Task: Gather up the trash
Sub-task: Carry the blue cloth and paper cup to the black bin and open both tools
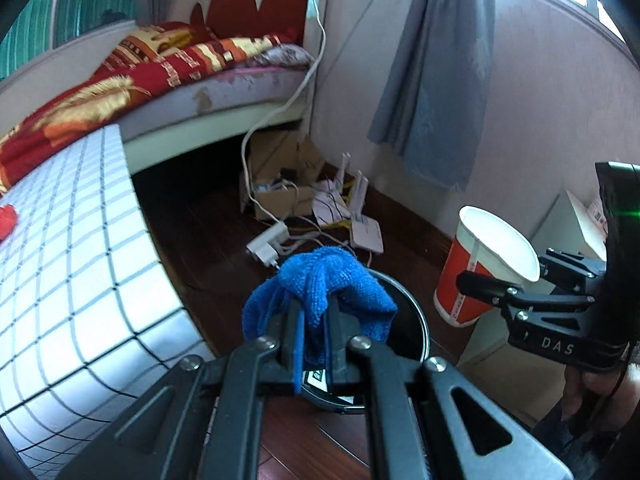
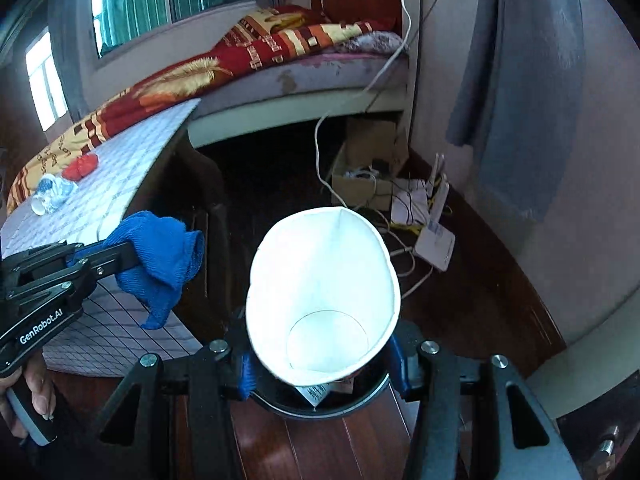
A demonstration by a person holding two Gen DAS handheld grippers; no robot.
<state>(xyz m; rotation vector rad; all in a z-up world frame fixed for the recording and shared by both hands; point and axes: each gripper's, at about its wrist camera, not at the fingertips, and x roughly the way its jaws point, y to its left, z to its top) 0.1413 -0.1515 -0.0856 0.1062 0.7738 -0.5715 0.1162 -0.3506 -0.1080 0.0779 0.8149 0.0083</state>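
My left gripper [image 1: 314, 304] is shut on a blue cloth [image 1: 324, 284] and holds it over a round black bin [image 1: 416, 320] on the floor. It also shows in the right wrist view [image 2: 132, 258] with the blue cloth [image 2: 164, 256]. My right gripper [image 2: 320, 364] is shut on a red paper cup with a white inside [image 2: 320, 292], squashed oval, above the black bin [image 2: 372, 394]. In the left wrist view the cup [image 1: 480, 268] hangs to the right of the bin. Some paper lies inside the bin.
A table with a white grid cloth [image 1: 68, 264] stands to the left, with a red object [image 2: 80, 166] and a blue-white cup [image 2: 50, 194] on it. A bed [image 1: 160, 72], a cardboard box [image 1: 280, 184], routers and cables [image 1: 352, 216] lie behind. A blue curtain [image 1: 440, 80] hangs on the right.
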